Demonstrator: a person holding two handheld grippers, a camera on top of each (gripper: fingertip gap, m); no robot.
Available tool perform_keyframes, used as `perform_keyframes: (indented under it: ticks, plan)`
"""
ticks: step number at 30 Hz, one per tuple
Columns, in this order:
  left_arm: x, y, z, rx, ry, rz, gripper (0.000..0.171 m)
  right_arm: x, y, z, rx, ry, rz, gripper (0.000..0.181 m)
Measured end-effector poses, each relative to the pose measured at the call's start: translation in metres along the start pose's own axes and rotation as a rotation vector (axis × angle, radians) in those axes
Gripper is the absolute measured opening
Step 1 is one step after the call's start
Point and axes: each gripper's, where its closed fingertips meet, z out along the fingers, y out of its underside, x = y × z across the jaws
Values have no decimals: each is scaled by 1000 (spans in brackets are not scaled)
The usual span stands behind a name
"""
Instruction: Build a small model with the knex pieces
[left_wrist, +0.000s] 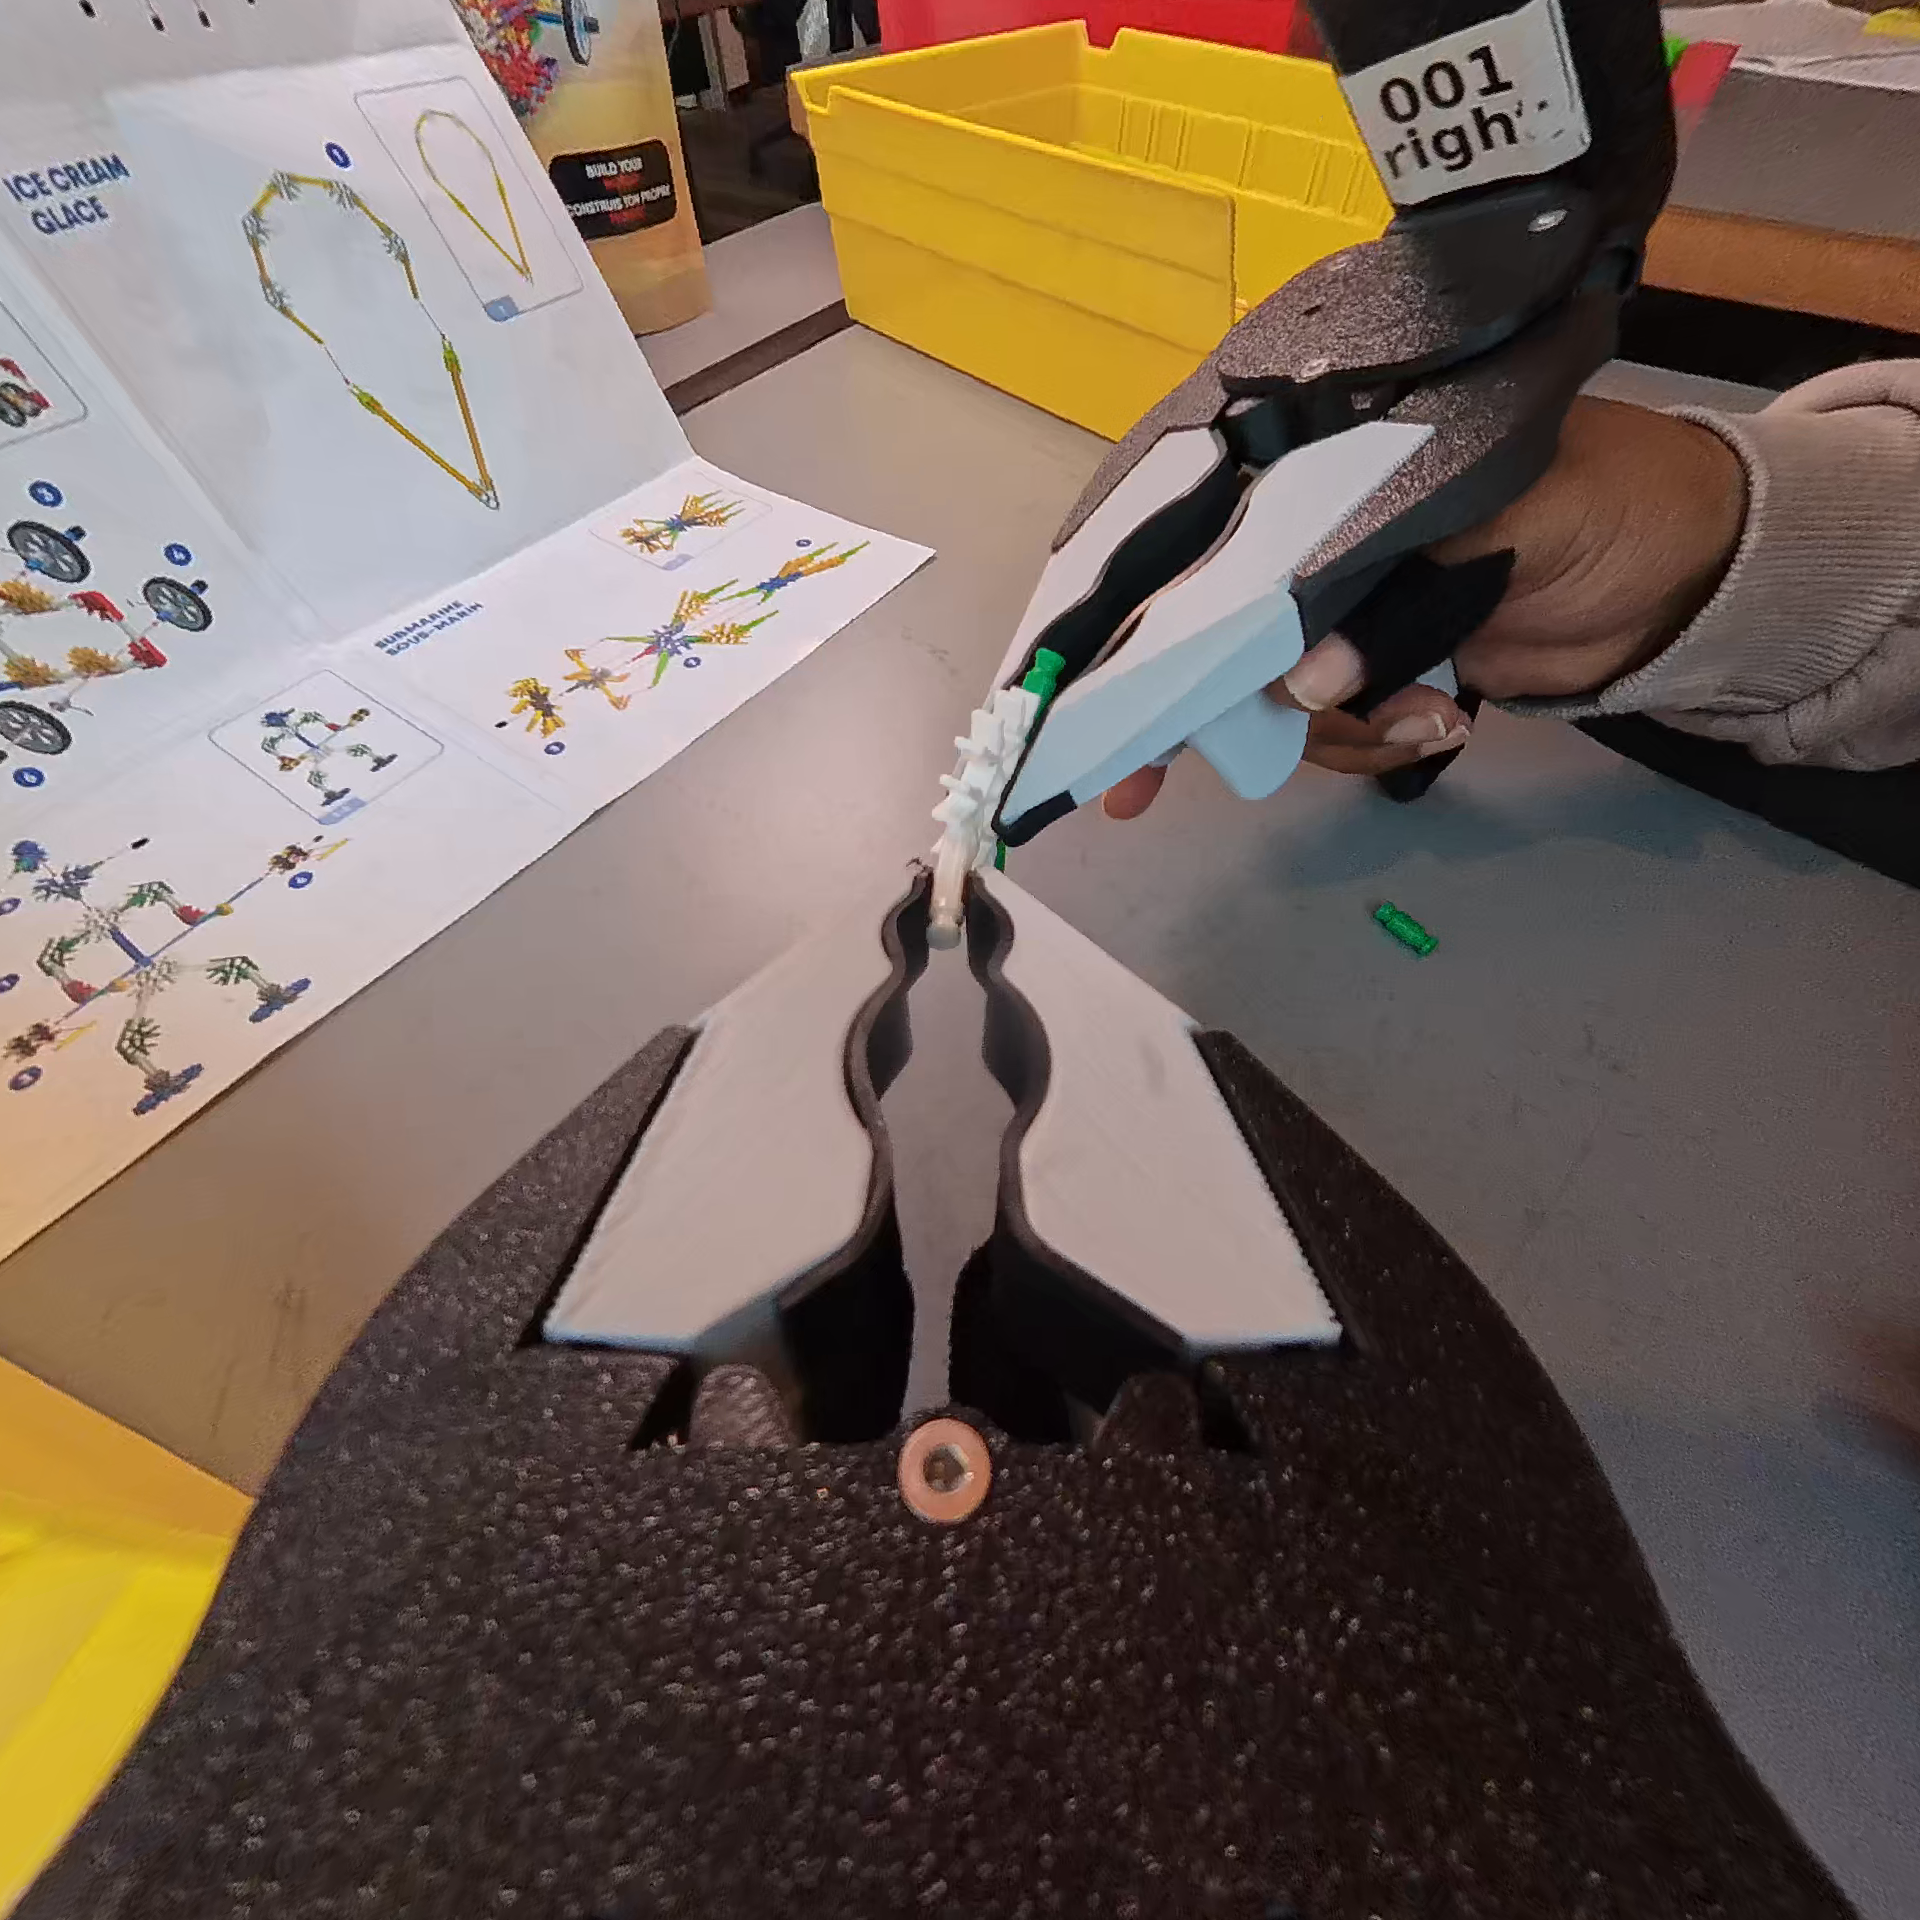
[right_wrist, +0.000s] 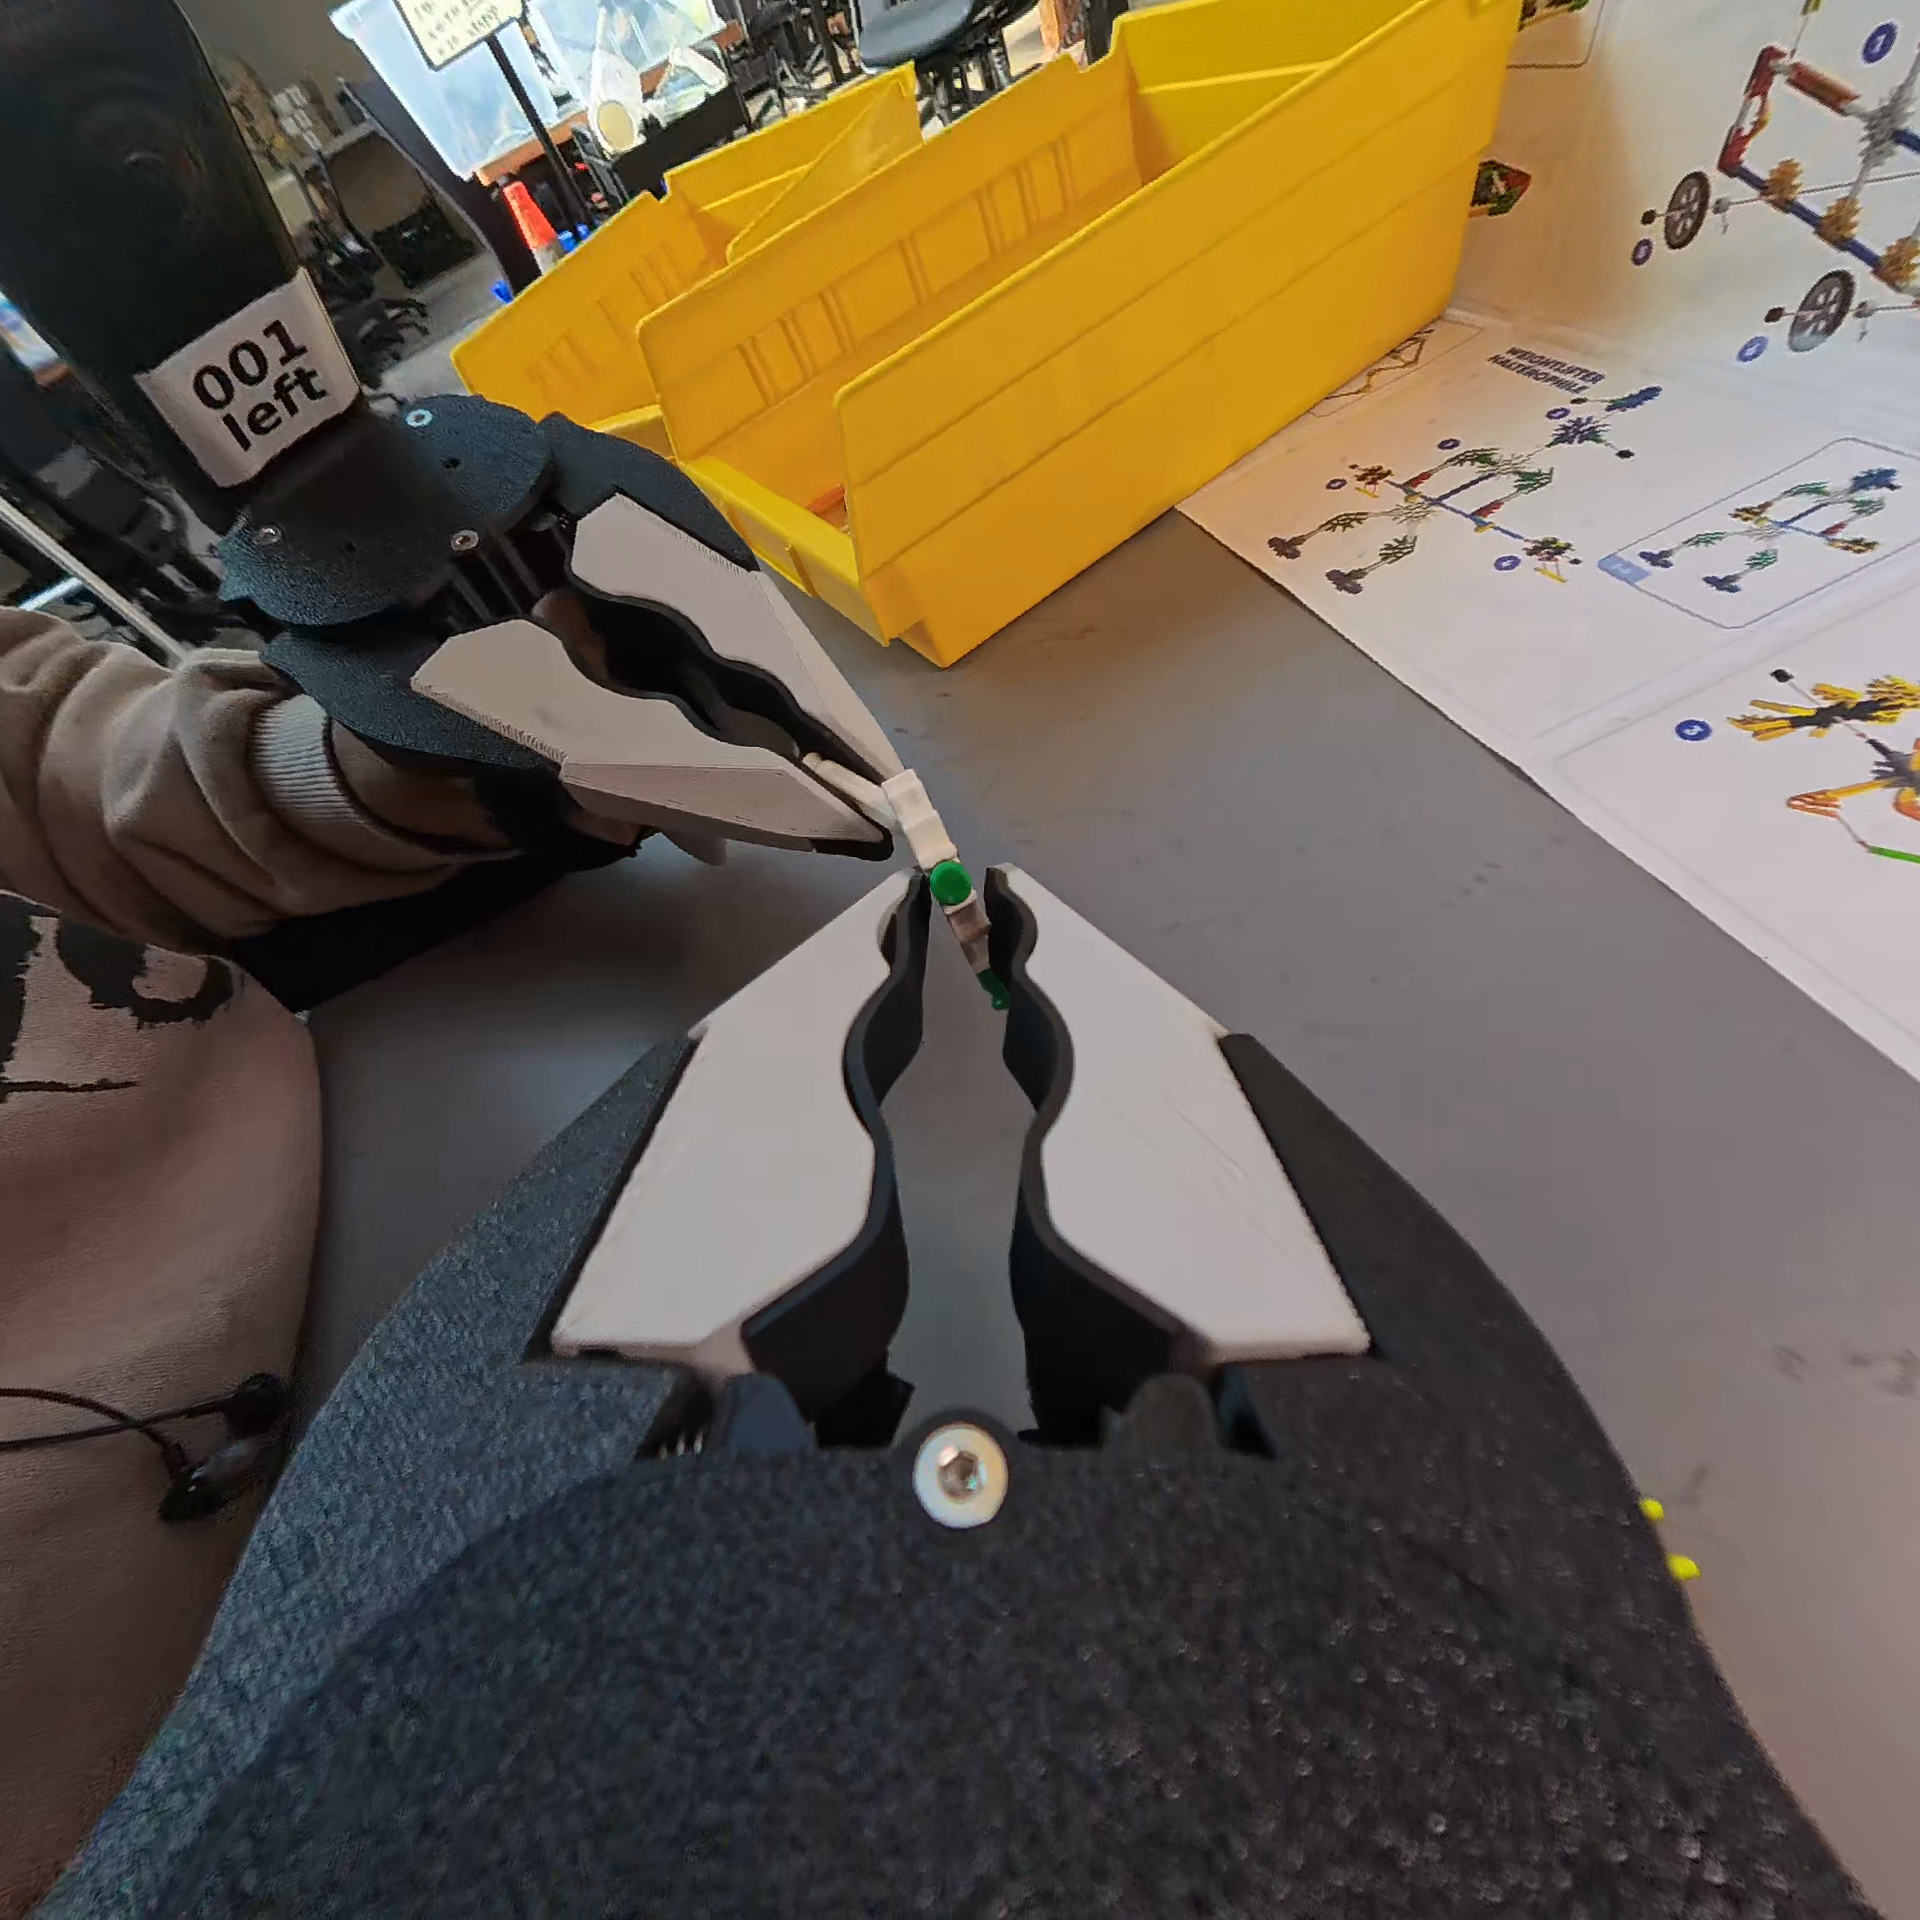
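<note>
Pinching the end of a white rod (left_wrist: 943, 914) between nearly closed jaws, the left gripper (left_wrist: 943, 896) is meeting the right gripper (right_wrist: 954, 902), which is clamping a white toothed connector (left_wrist: 982, 774) with a green rod (left_wrist: 1042, 670) through it. Rod and connector are touching, though whether they are seated I cannot tell. A loose green piece (left_wrist: 1405, 928) is lying on the grey table (left_wrist: 1558, 1091); beyond, an instruction sheet (left_wrist: 364, 582) and yellow bins (left_wrist: 1039, 229) are standing.

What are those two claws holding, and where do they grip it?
Left gripper pinches the white plastic rod by its end; right gripper clamps the white toothed connector and its green rods.
</note>
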Motion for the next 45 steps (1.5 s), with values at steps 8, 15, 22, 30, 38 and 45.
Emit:
perform_keyframes:
  ticks: [8,15,22,30,38,45]
  plan:
    - [-17,5,11,-34,-96,-78,4,17,-2,9,-29,240,-200,4]
    - [-35,8,17,-127,-295,155,5,31,-8,18,-46,345,-217,3]
    - [-48,6,18,-124,-335,100,5,39,-16,25,-53,437,-241,3]
    - [-50,-13,8,-145,-535,592,4,29,-26,27,154,79,317,4]
    - [-11,-14,9,-10,-269,464,4,40,-43,-13,303,-135,536,4]
    - [-1,-25,-14,152,301,-197,5,-5,-11,-9,39,-351,411,5]
